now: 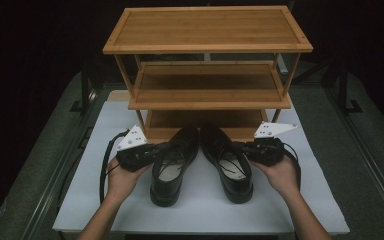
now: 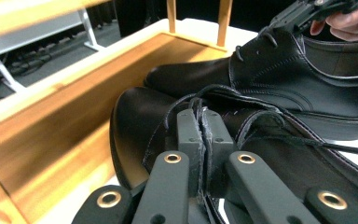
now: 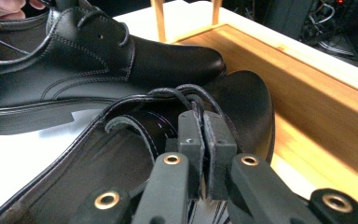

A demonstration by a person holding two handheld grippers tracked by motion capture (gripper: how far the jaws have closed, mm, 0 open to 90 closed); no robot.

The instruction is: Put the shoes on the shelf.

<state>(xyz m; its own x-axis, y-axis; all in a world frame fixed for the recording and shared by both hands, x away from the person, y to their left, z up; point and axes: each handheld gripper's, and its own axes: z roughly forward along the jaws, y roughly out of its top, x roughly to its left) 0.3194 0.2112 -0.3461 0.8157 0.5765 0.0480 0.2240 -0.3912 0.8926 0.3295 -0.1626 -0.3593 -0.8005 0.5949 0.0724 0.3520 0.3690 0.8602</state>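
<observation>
We find two black leather shoes on the white board (image 1: pixel 80 190), low in the centre of the high view, toes pointing towards the bottom shelf of the wooden rack (image 1: pixel 207 30) that stands above them in the frame. The left shoe (image 1: pixel 172 165) lies left of centre, the right shoe (image 1: pixel 227 162) just beside it, toes close together and heels spread apart. The left gripper (image 1: pixel 156 150), held in the left hand (image 1: pixel 122 177), is clenched on the left shoe's upper edge at the lacing; in the left gripper view its pads (image 2: pixel 191 135) pinch the leather. The right gripper (image 1: pixel 245 148), in the right hand (image 1: pixel 280 175), is likewise clamped on the right shoe's edge by the laces.
</observation>
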